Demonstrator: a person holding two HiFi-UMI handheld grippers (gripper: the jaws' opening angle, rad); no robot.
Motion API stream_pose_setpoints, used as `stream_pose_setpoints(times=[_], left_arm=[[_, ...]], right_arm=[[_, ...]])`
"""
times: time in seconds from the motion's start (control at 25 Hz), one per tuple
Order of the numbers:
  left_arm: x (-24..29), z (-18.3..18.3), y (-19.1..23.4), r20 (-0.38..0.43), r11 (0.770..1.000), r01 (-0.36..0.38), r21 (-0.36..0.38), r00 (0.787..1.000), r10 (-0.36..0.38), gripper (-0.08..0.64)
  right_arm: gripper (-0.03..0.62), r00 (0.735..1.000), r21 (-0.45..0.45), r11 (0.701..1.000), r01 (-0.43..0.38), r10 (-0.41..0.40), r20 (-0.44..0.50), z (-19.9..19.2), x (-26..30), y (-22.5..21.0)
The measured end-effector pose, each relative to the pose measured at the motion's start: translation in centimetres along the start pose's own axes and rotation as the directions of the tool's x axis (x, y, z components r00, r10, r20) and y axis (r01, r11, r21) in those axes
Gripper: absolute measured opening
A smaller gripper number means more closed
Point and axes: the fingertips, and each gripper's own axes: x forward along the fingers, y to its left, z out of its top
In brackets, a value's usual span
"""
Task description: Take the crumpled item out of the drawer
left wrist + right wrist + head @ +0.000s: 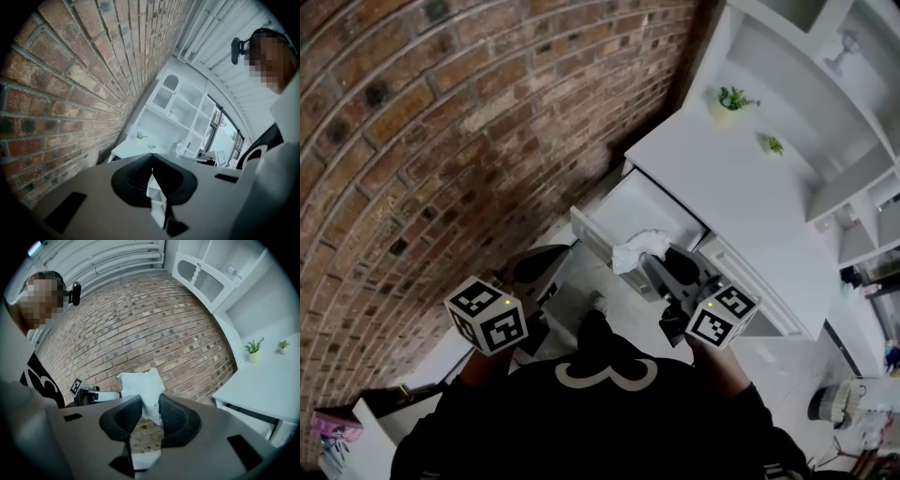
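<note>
The white drawer (623, 208) stands pulled out of the white cabinet (741, 197). A crumpled white item (639, 249) hangs above the drawer's front right corner, pinched in my right gripper (656, 261). In the right gripper view the crumpled item (142, 389) sticks up between the two dark pads, and the right gripper (150, 409) is shut on it. My left gripper (542, 268) is held to the left of the drawer, apart from it. In the left gripper view the left gripper (151, 164) has its jaws together with nothing between them.
A brick wall (441, 141) runs along the left, close to the drawer. Two small potted plants (732, 99) (773, 144) stand on the cabinet top. White shelves (853, 141) rise at the right. The person's dark shirt (600, 412) fills the bottom of the head view.
</note>
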Motion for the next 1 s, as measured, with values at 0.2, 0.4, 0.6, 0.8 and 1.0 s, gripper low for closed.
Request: stream_pose_setpoints(times=[0.2, 0.4, 0.6, 0.8, 1.0], left_arm=[[0.8, 0.3, -0.5, -0.005, 1.000, 0.022, 0.002, 1.000, -0.022, 0.003], [1.7, 1.7, -0.6, 0.000, 0.999, 0.037, 0.018, 0.999, -0.037, 0.003], [3.0, 2.6, 0.1, 0.001, 0.999, 0.044, 0.020, 0.999, -0.044, 0.003], [4.2, 3.7, 0.7, -0.003, 0.999, 0.036, 0.020, 0.999, -0.036, 0.003], [5.5, 3.8, 1.6, -0.018, 0.999, 0.042, 0.016, 0.999, -0.041, 0.003]], right_arm=[[0.118, 0.999, 0.013, 1.000, 0.010, -0.010, 0.033, 0.8, -0.8, -0.4], [0.117, 0.999, 0.004, 1.000, 0.019, -0.019, 0.047, 2.0, -0.6, -1.1], [0.117, 0.998, -0.003, 1.000, 0.027, -0.027, 0.049, 3.0, -0.1, -2.2], [0.117, 0.998, -0.005, 1.000, 0.027, -0.026, 0.052, 3.8, 0.8, -3.5], [0.116, 0.998, 0.004, 1.000, 0.025, -0.025, 0.054, 4.0, 1.7, -4.6]])
